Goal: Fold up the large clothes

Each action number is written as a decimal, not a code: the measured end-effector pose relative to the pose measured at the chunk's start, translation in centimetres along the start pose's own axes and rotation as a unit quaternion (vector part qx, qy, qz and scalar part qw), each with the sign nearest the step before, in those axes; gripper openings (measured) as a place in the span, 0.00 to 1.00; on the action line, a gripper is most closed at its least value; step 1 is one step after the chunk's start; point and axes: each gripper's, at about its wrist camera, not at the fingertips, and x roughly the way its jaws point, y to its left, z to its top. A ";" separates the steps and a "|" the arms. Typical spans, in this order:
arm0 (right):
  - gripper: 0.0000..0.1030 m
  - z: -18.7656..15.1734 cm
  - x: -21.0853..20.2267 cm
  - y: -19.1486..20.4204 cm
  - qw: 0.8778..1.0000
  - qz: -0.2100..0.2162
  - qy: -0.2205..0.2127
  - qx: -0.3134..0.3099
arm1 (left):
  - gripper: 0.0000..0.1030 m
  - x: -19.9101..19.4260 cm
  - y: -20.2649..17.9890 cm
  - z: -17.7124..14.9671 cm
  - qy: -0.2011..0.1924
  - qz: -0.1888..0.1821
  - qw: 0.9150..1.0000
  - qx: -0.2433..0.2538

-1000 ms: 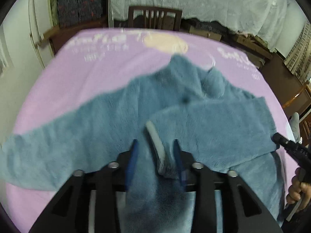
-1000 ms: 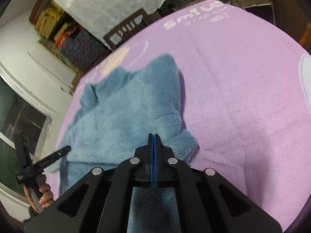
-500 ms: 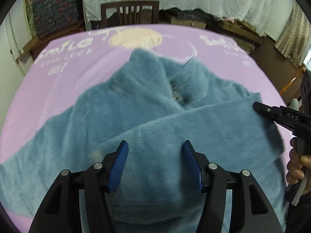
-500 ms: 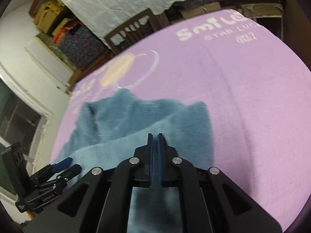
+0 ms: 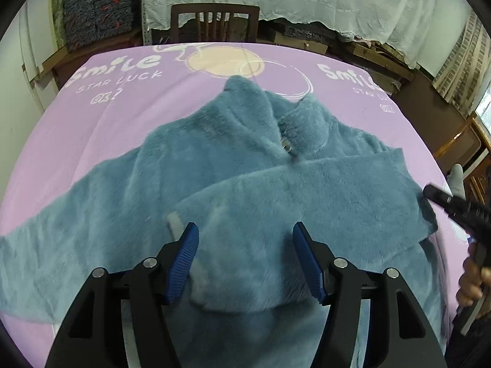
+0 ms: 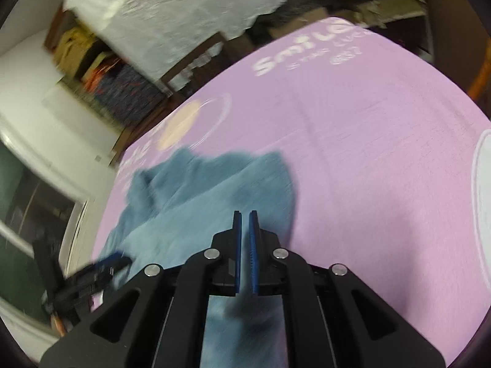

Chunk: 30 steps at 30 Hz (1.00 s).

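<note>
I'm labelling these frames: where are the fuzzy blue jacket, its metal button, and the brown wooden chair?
fuzzy blue jacket [image 5: 214, 159], left wrist view, on its chest panel.
metal button [image 5: 287, 146], left wrist view, on the button below the collar.
brown wooden chair [image 5: 214, 23], left wrist view, on its slatted backrest.

My right claw [image 6: 245, 214] shows its blue pads nearly together with a narrow slit between them, and I cannot tell whether fabric sits in that slit. The blue fleece garment [image 6: 199, 202] lies under and ahead of it on the purple surface [image 6: 368, 168], one sleeve folded across the body. The left claw [image 6: 112, 262] appears blurred at the garment's left edge.
</note>
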 end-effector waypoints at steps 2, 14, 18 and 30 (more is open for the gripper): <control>0.06 -1.0 0.4 0.4 1.000 0.001 0.018 -0.010 | 0.62 0.5 0.3 -0.6 0.008 0.003 1.000 -0.001; 0.06 -3.8 -2.1 -0.9 1.000 -0.020 -0.004 0.017 | 0.70 -5.2 6.2 -4.6 -0.016 0.050 0.996 -0.068; 0.27 -5.3 -4.1 0.0 1.000 0.004 -0.023 0.021 | 0.70 -8.5 12.6 -7.5 -0.028 0.094 0.985 -0.143; 0.43 -6.8 -4.9 -1.5 0.997 0.008 -0.035 0.063 | 0.70 -11.7 24.8 -12.0 -0.065 0.086 0.925 -0.364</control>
